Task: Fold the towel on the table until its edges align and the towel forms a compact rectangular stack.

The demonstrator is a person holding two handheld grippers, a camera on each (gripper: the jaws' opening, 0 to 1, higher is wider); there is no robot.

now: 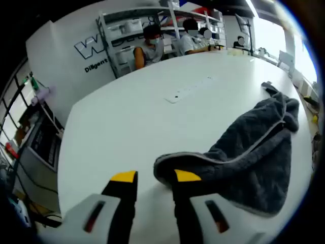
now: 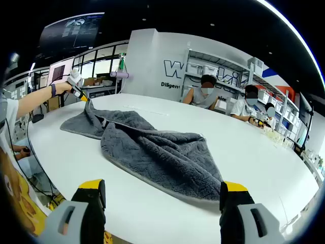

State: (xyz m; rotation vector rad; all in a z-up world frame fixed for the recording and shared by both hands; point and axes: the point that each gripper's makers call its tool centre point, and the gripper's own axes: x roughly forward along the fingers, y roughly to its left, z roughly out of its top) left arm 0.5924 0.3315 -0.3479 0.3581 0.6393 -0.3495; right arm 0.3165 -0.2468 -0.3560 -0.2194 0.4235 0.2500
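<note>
Towel (image 2: 152, 147), dark grey and rumpled, lies on the white table (image 2: 244, 147), stretching from one rounded edge toward the middle. In the left gripper view, the left gripper (image 1: 155, 178) has its yellow-tipped jaws a little apart at a folded towel corner; whether it pinches the cloth is hard to tell. In the right gripper view, the right gripper (image 2: 161, 190) is spread wide at the tabletop's near edge, with the towel's hem between its jaws. People sit at the far edge.

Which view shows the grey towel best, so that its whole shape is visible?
The right gripper view: the towel lies spread across the table with its full outline visible. The left gripper view shows it nearer, with a corner at the left tool.
</note>
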